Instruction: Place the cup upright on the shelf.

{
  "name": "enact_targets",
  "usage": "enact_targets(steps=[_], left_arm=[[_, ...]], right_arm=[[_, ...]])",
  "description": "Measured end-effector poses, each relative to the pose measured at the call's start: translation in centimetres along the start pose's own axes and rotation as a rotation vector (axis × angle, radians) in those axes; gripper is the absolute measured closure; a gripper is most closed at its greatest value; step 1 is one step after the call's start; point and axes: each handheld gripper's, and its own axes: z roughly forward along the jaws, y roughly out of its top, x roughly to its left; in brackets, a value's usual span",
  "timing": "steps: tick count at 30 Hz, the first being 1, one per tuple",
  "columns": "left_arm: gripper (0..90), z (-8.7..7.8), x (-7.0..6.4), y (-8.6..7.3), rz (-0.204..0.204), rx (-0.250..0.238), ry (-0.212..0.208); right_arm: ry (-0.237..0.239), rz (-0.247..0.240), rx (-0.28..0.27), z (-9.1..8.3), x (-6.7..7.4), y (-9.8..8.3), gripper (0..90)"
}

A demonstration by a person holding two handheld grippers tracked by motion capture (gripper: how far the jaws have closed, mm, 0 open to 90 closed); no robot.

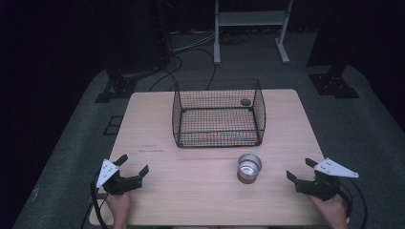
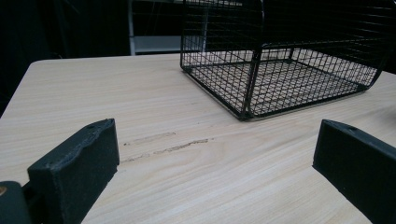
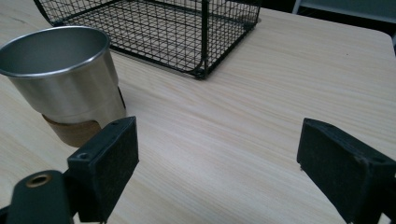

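A black wire basket stands upright on the far middle of a pale wooden table. A metal cup, upright with a brown band around its base, sits just in front of the basket's right front corner, apart from it. The left gripper, held in a hand well in front and to the left of the basket, is spread wide and grasps nothing. The right gripper, in front and to the right of the basket and near the cup, likewise gapes, holding nothing.
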Motion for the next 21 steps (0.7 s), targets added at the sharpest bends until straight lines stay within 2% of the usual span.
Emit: enact_targets(steps=[3, 10, 14, 21], left_arm=[[0.0, 0.0, 0.0, 0.0, 0.004, 0.002, 0.000], [0.0, 0.0, 0.1, 0.0, -0.002, -0.002, 0.003], [0.0, -0.1, 0.0, 0.0, 0.001, -0.002, 0.000], [0.0, -0.1, 0.1, 0.0, -0.002, -0.003, 0.000]], right_arm=[[0.018, 0.000, 0.005, 0.0, 0.2, 0.3, 10.3], [0.055, -0.033, 0.031, 0.5, 1.3, 0.8, 8.8], [0.077, -0.060, 0.034, 0.7, 2.1, 1.2, 7.8], [0.098, -0.080, 0.032, 0.9, 3.0, 1.9, 6.2]])
